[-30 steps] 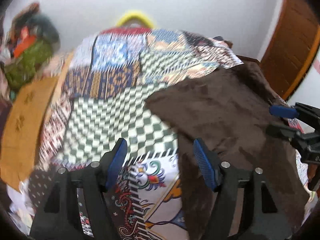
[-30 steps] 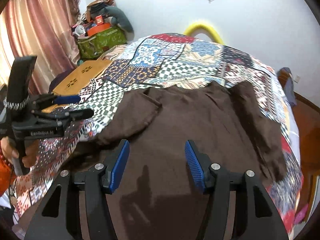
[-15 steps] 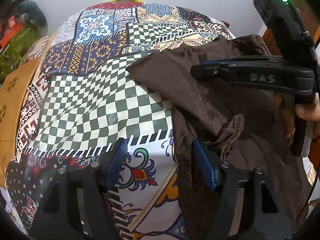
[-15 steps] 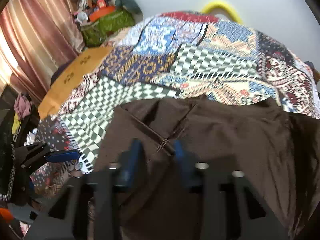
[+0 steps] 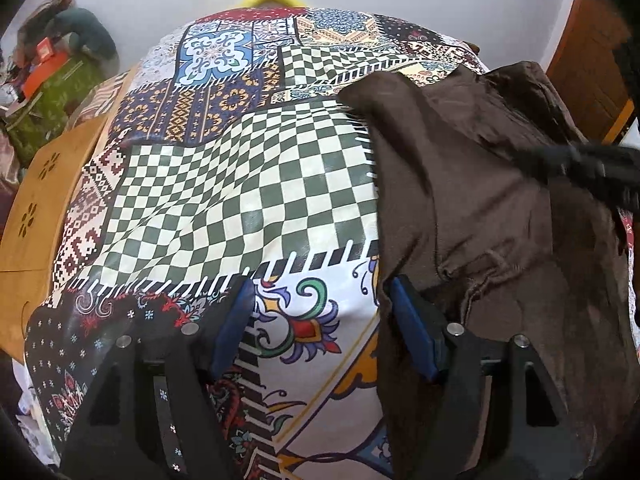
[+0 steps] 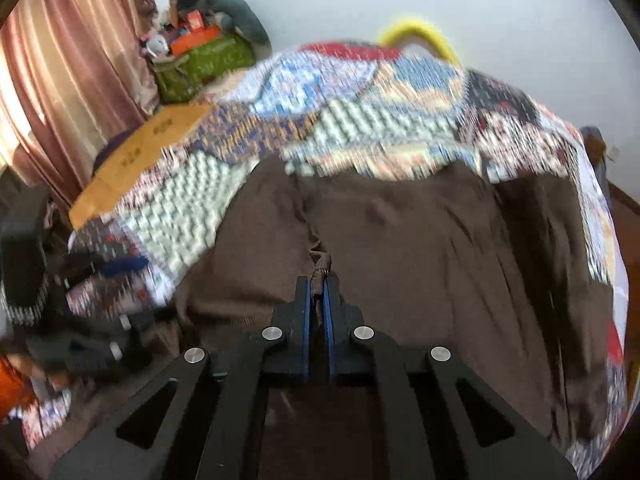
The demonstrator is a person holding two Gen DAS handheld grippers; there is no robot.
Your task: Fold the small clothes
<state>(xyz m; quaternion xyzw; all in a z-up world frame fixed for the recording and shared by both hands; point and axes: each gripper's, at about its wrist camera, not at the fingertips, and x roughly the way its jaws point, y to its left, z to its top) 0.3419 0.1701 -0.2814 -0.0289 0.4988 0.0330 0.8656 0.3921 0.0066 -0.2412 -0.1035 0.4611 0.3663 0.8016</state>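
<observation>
A brown garment (image 5: 480, 200) lies spread on the right part of a patchwork bedspread (image 5: 240, 200). In the left wrist view my left gripper (image 5: 320, 284) hangs low over the bedspread at the garment's left edge. Its jaws are opening and no cloth is between them; the right finger's pad (image 5: 412, 332) sits against the garment's edge. In the right wrist view my right gripper (image 6: 318, 280) is shut on a pinched ridge of the brown garment (image 6: 400, 240) near its middle. The right gripper (image 5: 580, 164) shows as a dark blur at the right of the left wrist view.
A wooden board (image 5: 40, 200) lies along the bed's left side. A green bag (image 6: 200, 64) piled with things stands by a pink curtain (image 6: 60, 80). A yellow hoop (image 6: 420, 32) rises behind the bed, and a wooden door (image 5: 592, 60) is at the right.
My right gripper dropped onto the brown garment, closed on a fold and pulled back toward the right. The left gripper came down closer to the bedspread, still open.
</observation>
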